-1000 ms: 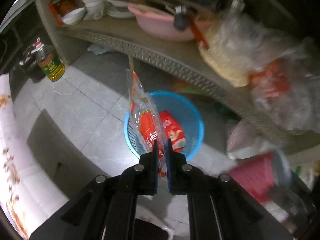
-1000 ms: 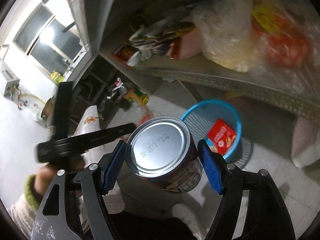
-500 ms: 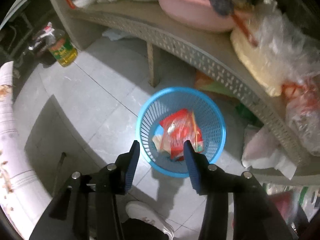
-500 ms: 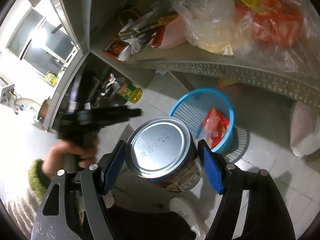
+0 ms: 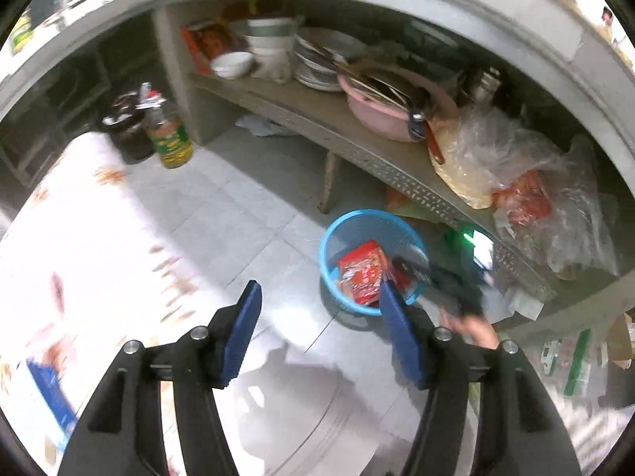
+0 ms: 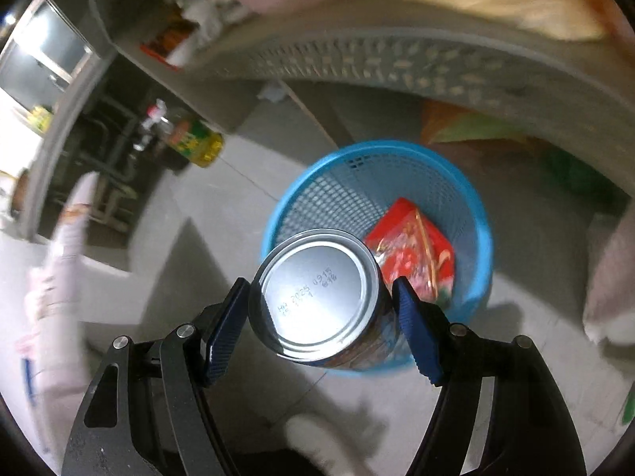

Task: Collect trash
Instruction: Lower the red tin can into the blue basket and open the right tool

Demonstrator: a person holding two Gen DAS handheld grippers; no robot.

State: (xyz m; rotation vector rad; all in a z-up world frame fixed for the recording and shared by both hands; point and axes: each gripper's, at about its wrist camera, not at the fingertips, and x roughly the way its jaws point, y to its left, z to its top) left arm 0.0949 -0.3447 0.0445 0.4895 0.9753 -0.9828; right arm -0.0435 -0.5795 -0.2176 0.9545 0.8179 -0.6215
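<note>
While my right gripper (image 6: 321, 301) clamps a metal can (image 6: 317, 293) between its blue pads, the can's silver end w/ a printed date code faces the camera. It hangs over the near rim of a blue mesh basket (image 6: 472, 206) on the grey tile floor. Inside the basket lies a red snack wrapper (image 6: 412, 250), just beyond the can.

My left gripper (image 5: 317, 325) has nothing between its blue pads; its jaws are opening, w/ only bare floor showing in the gap. From that side the same basket (image 5: 329, 238) sits ahead & to the right, red wrapper (image 5: 361, 273) inside. The right gripper (image 5: 436, 277), blurred, reaches over the basket's far rim, w/ my hand (image 5: 472, 327) behind it.

Behind the basket runs a low perforated shelf (image 5: 416, 190) holding a pink basin (image 5: 381, 115), stacked bowls (image 5: 270, 43) & clear plastic bags (image 5: 516, 166). An oil bottle (image 5: 170, 139) stands on the floor at left, well apart from the basket. A white floral cloth (image 5: 79, 238) covers the left foreground.
</note>
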